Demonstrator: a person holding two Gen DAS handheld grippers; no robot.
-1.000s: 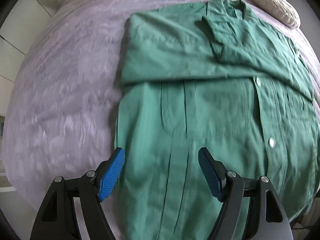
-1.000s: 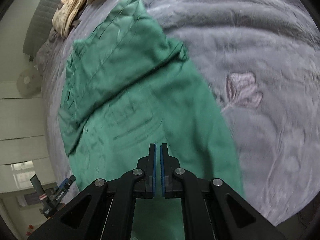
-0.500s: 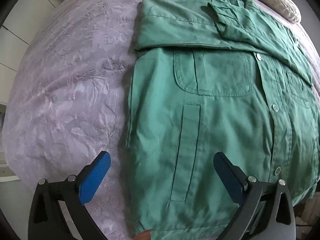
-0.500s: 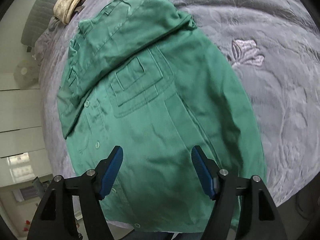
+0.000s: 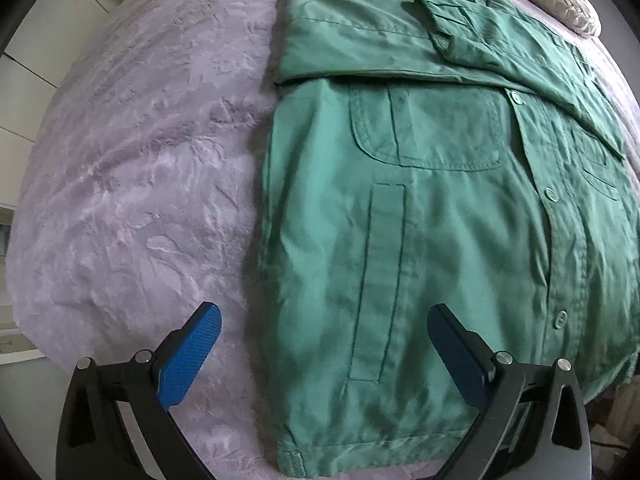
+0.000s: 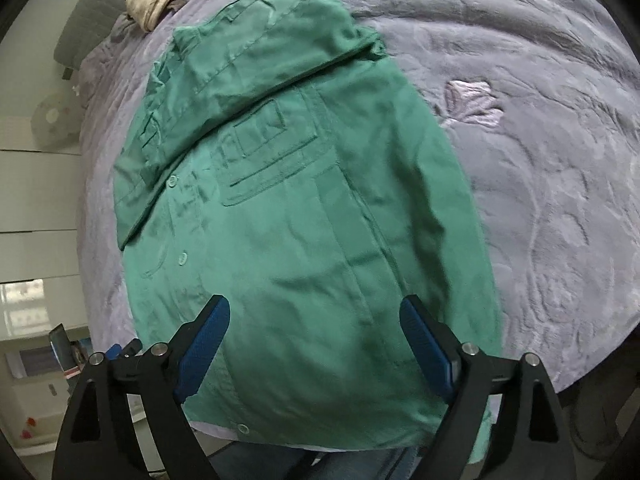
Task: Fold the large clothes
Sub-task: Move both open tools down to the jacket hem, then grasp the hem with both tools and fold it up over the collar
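Now, in the left wrist view, the left gripper (image 5: 320, 344) is seen fully spread over the near left edge of the green shirt (image 5: 440, 208), one blue finger over the bedspread (image 5: 132, 184) and the other over the cloth; nothing is pinched. A second ago the fingers stood narrower, so the cloth has been let go. The shirt lies flat on the bed, its sleeves folded across the chest (a cream pillow (image 5: 560, 0) sits beyond the collar).

In the right wrist view, the right gripper (image 6: 314, 344), shut tight a second ago, is opening above the shirt's lower half (image 6: 304, 240), with nothing clamped. The sleeve folds are judged finished; the hem is probably to be taken up next.
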